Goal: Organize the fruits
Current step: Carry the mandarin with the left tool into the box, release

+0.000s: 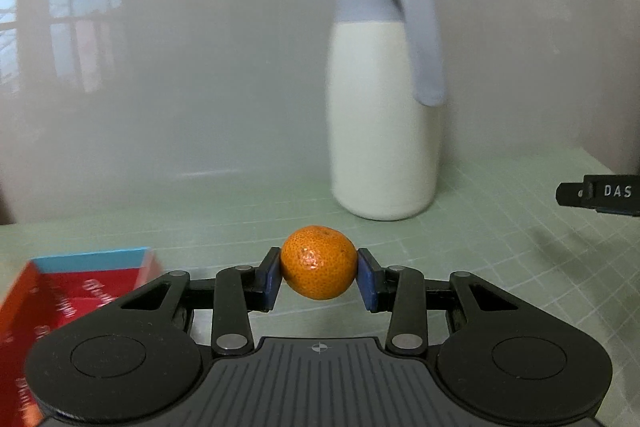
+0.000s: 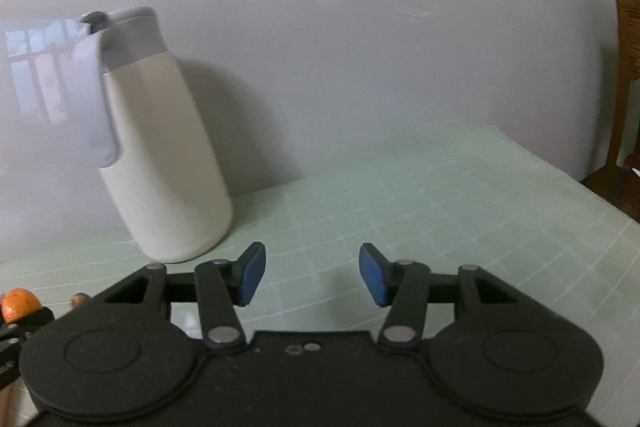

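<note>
Here the left gripper (image 1: 319,274) was clamped on a small orange (image 1: 318,261), its blue pads (image 1: 272,281) pressing both sides, the fruit held clear above the green mat (image 1: 500,247). The right gripper (image 2: 312,275) stood apart, holding nothing, near a cream jug (image 2: 160,155).

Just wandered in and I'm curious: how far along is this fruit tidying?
Nothing looks finished: no fruit is seen put away. In hand: the left claw is clamped on a small orange, beside the cream jug. The right claw is open and empty. No bowl or tray is in view.
</note>
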